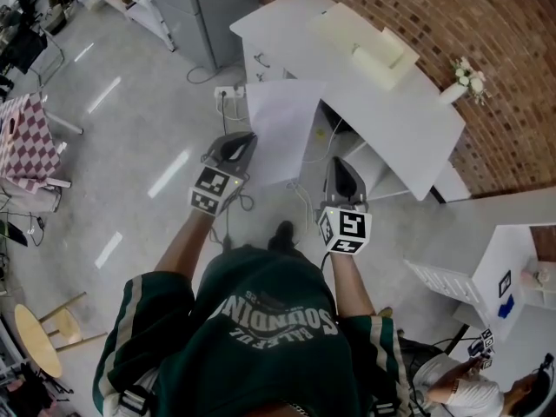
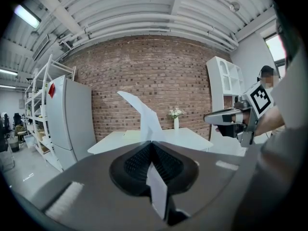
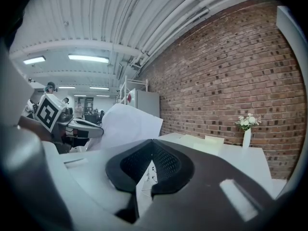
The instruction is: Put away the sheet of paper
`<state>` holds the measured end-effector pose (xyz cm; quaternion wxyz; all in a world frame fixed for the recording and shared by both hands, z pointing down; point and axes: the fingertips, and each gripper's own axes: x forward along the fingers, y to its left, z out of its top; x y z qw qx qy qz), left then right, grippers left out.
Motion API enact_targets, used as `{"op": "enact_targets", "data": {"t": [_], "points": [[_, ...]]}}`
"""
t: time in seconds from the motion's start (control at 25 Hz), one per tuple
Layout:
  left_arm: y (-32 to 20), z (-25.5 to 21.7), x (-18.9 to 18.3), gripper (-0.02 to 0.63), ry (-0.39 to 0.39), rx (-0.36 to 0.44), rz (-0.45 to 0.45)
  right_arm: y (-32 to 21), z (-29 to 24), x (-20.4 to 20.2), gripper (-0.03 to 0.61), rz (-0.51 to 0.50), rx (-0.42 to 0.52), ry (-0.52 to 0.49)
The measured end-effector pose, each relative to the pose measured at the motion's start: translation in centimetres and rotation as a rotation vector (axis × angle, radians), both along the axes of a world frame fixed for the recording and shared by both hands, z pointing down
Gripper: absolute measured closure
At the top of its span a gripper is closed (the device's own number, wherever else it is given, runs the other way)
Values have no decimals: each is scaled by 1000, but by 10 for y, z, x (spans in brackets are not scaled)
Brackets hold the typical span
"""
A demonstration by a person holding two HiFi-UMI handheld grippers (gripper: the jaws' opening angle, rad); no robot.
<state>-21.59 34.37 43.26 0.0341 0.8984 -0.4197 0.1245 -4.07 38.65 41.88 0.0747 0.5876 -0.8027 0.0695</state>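
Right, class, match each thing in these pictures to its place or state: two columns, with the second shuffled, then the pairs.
1. sheet of paper
2. vase of flowers
3. right claw
4. wooden stool

A. on the white table
B. on the floor
C. clamped in the left claw
D. shut, nothing in it

Pairs: 1-C, 2-A, 3-D, 4-B

dark green t-shirt (image 1: 261,320) with pale curved lettering across the front, short sleeves (image 1: 122,324) ending in cream stripes. one black shoe (image 1: 282,233) at far side. left gripper (image 1: 248,139) and right gripper (image 1: 341,165) both grey, smooth-shelled, each with a cube (image 1: 213,189) of black-and-white square markers; black ribbed pads (image 2: 137,160) inside.
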Motion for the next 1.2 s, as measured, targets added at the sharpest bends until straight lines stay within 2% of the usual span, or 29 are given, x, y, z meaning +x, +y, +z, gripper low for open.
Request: {"op": "enact_targets", "data": {"t": [0.6,1.2], "points": [[-43,-4,44,601,-11,2,-75,-51,2,47,578,-85,-11,-4],[-97,2,63,601,-3,-10,-52,-102,1,61,578,-66,-5,-6]]}}
